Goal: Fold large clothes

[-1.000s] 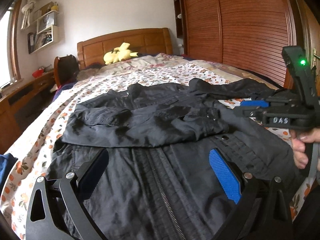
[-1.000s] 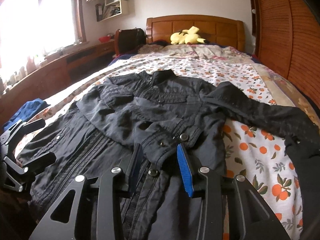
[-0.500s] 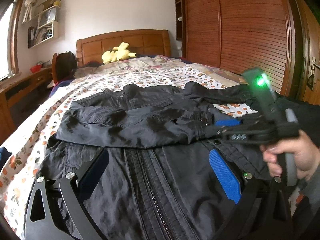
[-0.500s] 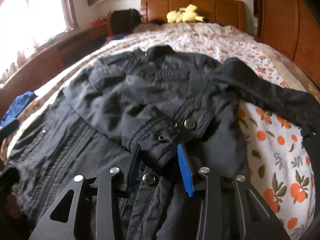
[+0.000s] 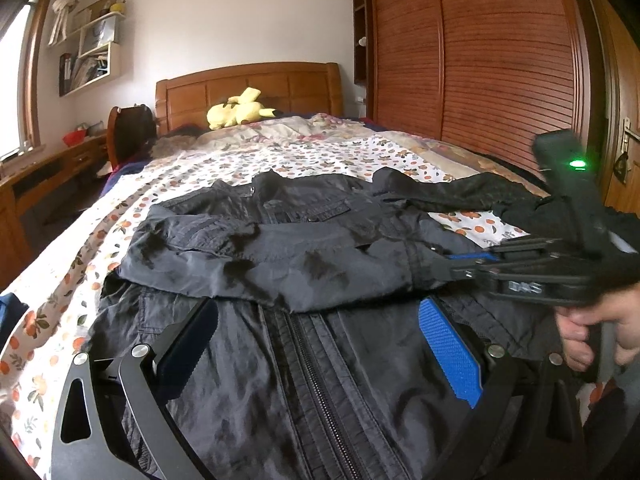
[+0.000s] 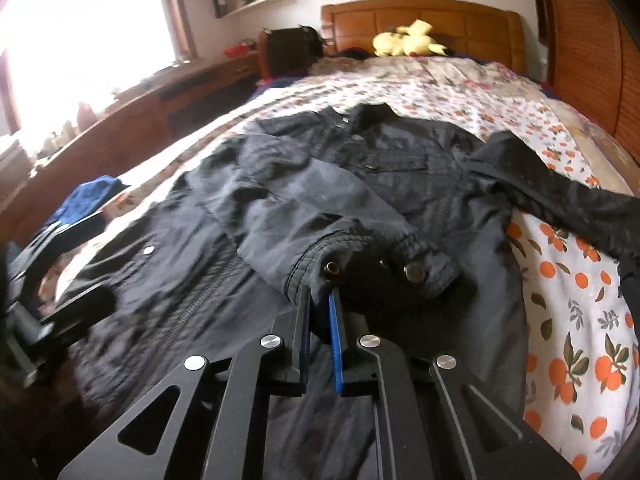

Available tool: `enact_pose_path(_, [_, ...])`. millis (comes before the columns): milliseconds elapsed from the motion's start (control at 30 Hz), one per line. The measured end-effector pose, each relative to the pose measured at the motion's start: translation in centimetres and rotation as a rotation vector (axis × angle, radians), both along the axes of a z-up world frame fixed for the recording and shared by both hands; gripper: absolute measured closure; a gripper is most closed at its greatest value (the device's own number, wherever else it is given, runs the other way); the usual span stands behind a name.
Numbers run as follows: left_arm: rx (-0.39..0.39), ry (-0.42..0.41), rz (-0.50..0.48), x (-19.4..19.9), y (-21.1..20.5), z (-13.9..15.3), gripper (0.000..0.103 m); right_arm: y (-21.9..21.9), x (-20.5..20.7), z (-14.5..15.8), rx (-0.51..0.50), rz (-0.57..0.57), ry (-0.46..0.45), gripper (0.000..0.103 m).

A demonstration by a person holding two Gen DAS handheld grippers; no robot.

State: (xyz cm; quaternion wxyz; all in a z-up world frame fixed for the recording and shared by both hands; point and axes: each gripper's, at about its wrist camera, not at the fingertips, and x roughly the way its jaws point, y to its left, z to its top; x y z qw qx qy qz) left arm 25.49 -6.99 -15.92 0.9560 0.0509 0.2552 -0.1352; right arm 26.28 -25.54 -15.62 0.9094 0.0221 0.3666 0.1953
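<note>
The dark grey-black zip-front jacket [image 6: 360, 208] lies flat on the orange-print bedsheet [image 6: 568, 280], filling the middle of both views, collar toward the wooden headboard [image 6: 424, 20] at the top and hem toward me at the bottom. One sleeve is already laid across the chest; its snap-button cuff [image 6: 380, 268] sits just ahead of my right tool [image 6: 320, 320], in the lower centre of the right wrist view. That tool has pinched narrow onto the cuff's edge, with fabric caught between the pads. The other sleeve [image 6: 560, 196] runs out toward the right edge of that frame, off the body and over the sheet.

What I judge the next move turns on: the folded sleeve's long axis runs across the jacket, left to right, and the held cuff lies on the right-hand side, so the right hand [image 5: 596, 320] is the one placed to carry it.

My left tool [image 5: 320, 344] hangs wide above the zip [image 5: 320, 380], gripping nothing.

Only partly legible white letters show on the right tool's side in the left view, possibly "DAS".
</note>
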Motion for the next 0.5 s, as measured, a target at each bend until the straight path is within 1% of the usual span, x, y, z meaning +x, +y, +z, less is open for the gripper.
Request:
enact_pose_path(67, [0.002,-0.001,0.003,-0.1,0.1,0.1,0.002,0.4,-1.0,0.6,-0.016,0.004,-0.022,0.094])
enact_pose_path(167, [0.003,-0.001,0.001,-0.1,0.1,0.3,0.002,0.4,-1.8,1.0,-0.049,-0.007,-0.051,0.088])
enact_pose_path(300, [0.012,-0.011,0.005,-0.5,0.4,1.1,0.002,-0.6,-2.1,1.7,-0.058,-0.041,-0.084,0.076])
enact_pose_path(500, [-0.005,-0.028,0.003,-1.4,0.8,3.1,0.002,-1.4,-1.9,1.8,-0.051,-0.058,-0.103,0.076])
